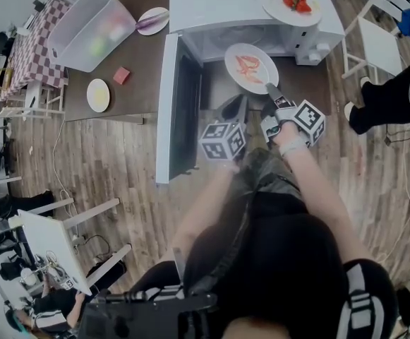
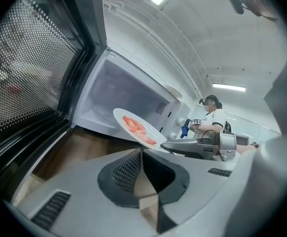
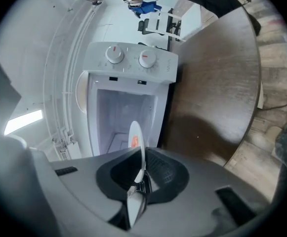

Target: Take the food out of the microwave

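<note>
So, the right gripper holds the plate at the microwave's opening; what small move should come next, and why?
Probably draw the plate a little further out toward the person, kept level. The right gripper pinches only its near rim, the food lies loose on it, and its far edge seems just at the microwave opening, beside the open door.

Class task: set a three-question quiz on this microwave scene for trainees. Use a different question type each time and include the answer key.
1. True or false: the microwave has its door closed.
2. Which gripper is clamped on the rim of the plate of pink food? A) left gripper B) right gripper C) neither
3. Fill in: a second plate, carrying red food, sits on ___ of the microwave.
Key: 1 false; 2 B; 3 top.
</note>
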Available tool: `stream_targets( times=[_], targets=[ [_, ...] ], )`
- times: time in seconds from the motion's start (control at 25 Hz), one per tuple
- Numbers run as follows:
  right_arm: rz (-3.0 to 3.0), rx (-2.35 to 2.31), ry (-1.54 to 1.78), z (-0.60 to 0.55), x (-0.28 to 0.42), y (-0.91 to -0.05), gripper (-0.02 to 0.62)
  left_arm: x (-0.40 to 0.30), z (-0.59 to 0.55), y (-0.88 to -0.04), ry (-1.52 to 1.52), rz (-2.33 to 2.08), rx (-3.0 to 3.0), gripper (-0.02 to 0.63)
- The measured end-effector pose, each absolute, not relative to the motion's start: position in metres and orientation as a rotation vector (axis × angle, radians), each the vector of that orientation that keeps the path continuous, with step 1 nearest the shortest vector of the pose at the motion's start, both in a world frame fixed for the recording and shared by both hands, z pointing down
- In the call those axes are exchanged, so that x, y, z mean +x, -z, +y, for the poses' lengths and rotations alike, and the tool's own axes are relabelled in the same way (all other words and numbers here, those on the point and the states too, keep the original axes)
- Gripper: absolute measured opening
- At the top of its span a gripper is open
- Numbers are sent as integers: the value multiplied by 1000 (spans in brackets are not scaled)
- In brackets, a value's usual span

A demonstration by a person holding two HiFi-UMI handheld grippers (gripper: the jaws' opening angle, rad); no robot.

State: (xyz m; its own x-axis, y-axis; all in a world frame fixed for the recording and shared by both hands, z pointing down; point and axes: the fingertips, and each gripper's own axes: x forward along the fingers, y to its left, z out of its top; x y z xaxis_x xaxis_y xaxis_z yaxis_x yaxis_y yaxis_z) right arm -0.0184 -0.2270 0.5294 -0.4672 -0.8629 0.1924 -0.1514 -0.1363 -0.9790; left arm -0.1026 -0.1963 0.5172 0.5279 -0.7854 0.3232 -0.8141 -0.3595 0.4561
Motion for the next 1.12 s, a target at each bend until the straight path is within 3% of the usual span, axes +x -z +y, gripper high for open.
stream_targets(
  times=[1.12],
  targets=[
    [1477, -1200, 1709, -156, -11, -544, 31, -102, -141, -516, -35, -1281, 2216, 15]
  ],
)
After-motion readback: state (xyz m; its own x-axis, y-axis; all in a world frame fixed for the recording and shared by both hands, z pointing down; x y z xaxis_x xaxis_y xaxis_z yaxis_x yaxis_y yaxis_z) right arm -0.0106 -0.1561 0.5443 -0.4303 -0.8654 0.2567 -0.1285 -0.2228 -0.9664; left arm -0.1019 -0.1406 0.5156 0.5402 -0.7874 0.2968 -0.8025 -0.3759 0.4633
